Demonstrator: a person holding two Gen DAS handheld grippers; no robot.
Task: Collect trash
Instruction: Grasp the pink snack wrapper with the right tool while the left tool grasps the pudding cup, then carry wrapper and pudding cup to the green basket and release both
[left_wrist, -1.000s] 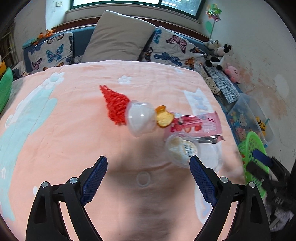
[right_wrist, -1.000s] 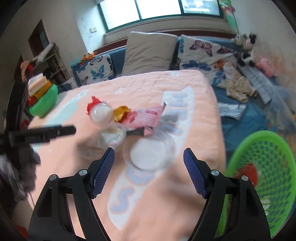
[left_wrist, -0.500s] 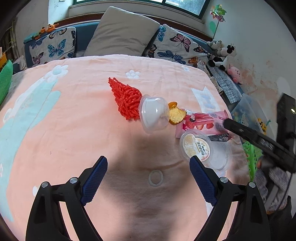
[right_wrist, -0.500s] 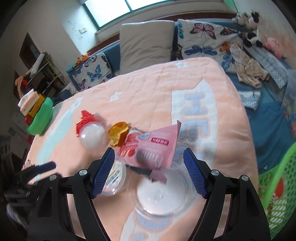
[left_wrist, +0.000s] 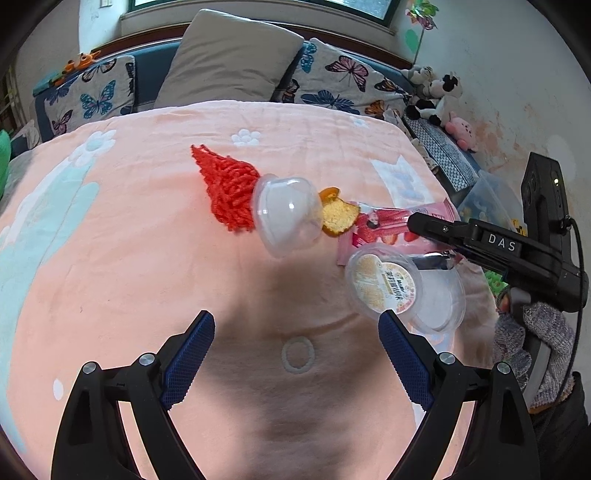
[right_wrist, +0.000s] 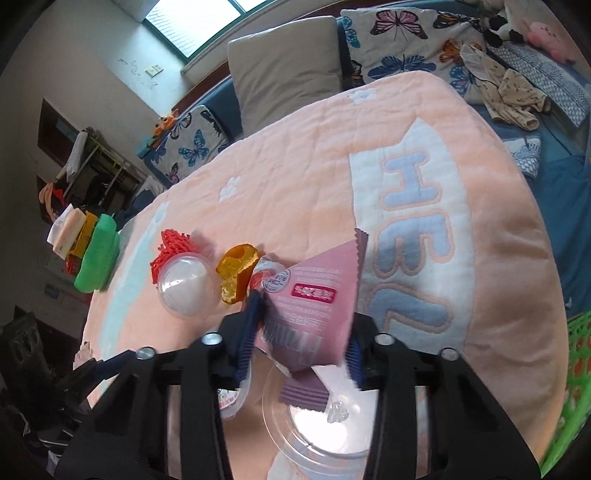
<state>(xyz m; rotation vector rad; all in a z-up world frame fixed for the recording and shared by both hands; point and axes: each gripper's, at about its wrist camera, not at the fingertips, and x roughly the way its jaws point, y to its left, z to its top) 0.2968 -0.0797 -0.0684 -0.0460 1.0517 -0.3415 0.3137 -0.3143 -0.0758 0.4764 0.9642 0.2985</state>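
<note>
My right gripper (right_wrist: 301, 339) is clenched on the pink wrapper (right_wrist: 314, 299) — its blue pads (right_wrist: 248, 332) press both lower edges of the packet at the centre bottom of the right wrist frame. The wrapper stands tilted up from the blanket (right_wrist: 295, 177), its serrated top corner pointing toward the upper right. Directly beneath it sits a clear lid (right_wrist: 325, 421), with a loose scrap of the wrapper's seal overlapping its near rim.

My left gripper (left_wrist: 295, 343) is released, jaws spread wide over bare blanket (left_wrist: 129, 240) at the lower centre of the left wrist frame, touching nothing. The labelled cup (left_wrist: 384, 282) lies just ahead of its right pad (left_wrist: 404, 362), resting partly on the clear lid (left_wrist: 439, 299).

Remaining trash runs in a line across mid-frame: red mesh (left_wrist: 227, 192) at left, a clear dome cup (left_wrist: 288, 216) tilted against it, then an orange peel (left_wrist: 338, 218) touching the dome's right side. The pink wrapper (left_wrist: 388, 225) lies right of the peel, with my right gripper (left_wrist: 428, 225) coming in from the right edge onto it.

A green basket (right_wrist: 576, 380) shows at the lower right edge of the right wrist frame — off the blanket, well apart from the pile. Pillows (left_wrist: 229, 62) line the top.
</note>
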